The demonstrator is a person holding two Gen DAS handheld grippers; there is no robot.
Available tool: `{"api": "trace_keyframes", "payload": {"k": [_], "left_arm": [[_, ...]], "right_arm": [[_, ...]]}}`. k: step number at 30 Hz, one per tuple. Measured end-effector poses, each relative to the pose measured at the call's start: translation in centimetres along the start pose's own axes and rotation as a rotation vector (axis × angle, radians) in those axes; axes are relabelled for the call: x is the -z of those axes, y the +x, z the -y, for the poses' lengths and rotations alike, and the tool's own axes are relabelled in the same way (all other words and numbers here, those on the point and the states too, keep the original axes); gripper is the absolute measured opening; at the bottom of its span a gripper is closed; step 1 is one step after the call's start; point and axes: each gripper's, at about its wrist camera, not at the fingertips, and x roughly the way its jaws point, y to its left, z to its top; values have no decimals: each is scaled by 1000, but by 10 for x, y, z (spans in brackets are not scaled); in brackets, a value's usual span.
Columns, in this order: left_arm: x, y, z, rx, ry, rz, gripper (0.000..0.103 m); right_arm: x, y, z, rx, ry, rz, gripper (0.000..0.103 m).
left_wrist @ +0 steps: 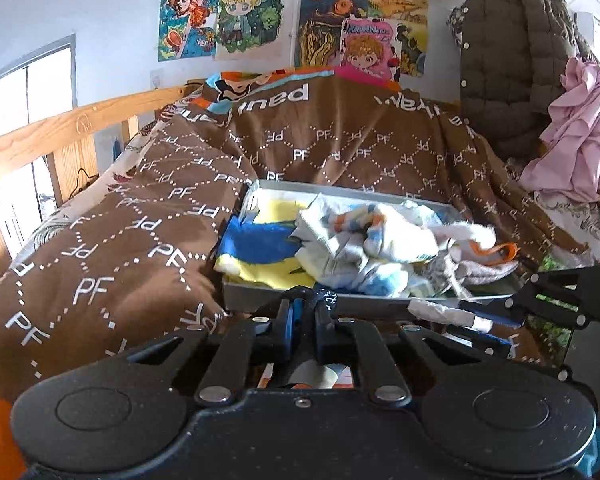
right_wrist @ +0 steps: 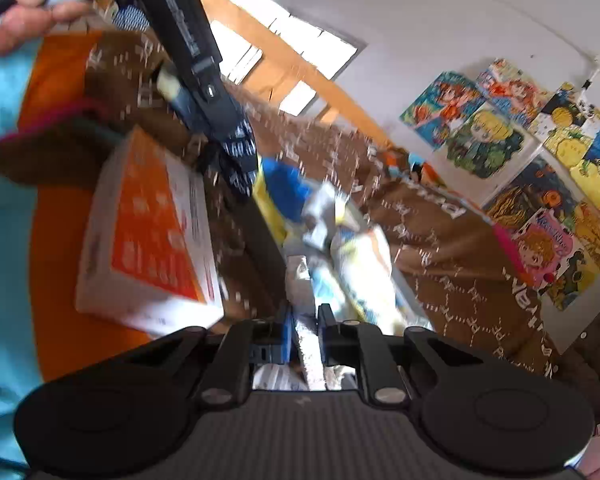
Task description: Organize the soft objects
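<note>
Cloths lie piled in a shallow grey tray (left_wrist: 236, 294) that sits on a bed covered by a brown blanket (left_wrist: 112, 240) printed with white "PF" letters. In the tray, a yellow and blue cloth (left_wrist: 260, 248) is spread flat at the left, and a crumpled heap of white cloths (left_wrist: 364, 240) with blue and orange stripes fills the middle and right, one orange-edged corner hanging toward the right rim.

At the tray's near edge, the left tool (left_wrist: 305, 304) has its two blue-padded fingers drawn almost together; a thin dark strip seems to be pinched at their tips, though the view is too tight to say what it is. The right tool (left_wrist: 476, 316) reaches in from the right side of that view, and its fingers are clamped on a pale white cloth (left_wrist: 440, 312) just in front of the tray. The right wrist view is blurred, but it shows the same white cloth (right_wrist: 306, 336) squeezed between the right tool's blue pads (right_wrist: 287, 340).

An orange and white box (right_wrist: 152, 236) lies on the blanket near the tray's left side. A hand (right_wrist: 24, 8) holds the left tool's handle. A wooden bed rail (left_wrist: 60, 132) runs along the left, colourful drawings (left_wrist: 252, 20) cover the wall behind, and a brown quilted jacket (left_wrist: 512, 60) and a pink garment (left_wrist: 580, 128) hang at the right.
</note>
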Motion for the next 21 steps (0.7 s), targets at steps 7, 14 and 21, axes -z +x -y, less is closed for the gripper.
{"api": "trace_keyframes", "payload": {"k": [7, 14, 21], "left_arm": [[-21, -25, 15, -7, 10, 39, 10], [-50, -37, 28, 1, -32, 91, 10], [-82, 7, 47, 19, -42, 157, 10]], "right_arm": [[-9, -21, 12, 64, 30, 64, 14], [-14, -24, 52, 216, 144, 163, 14], [2, 9, 105, 317, 340, 223, 14]]}}
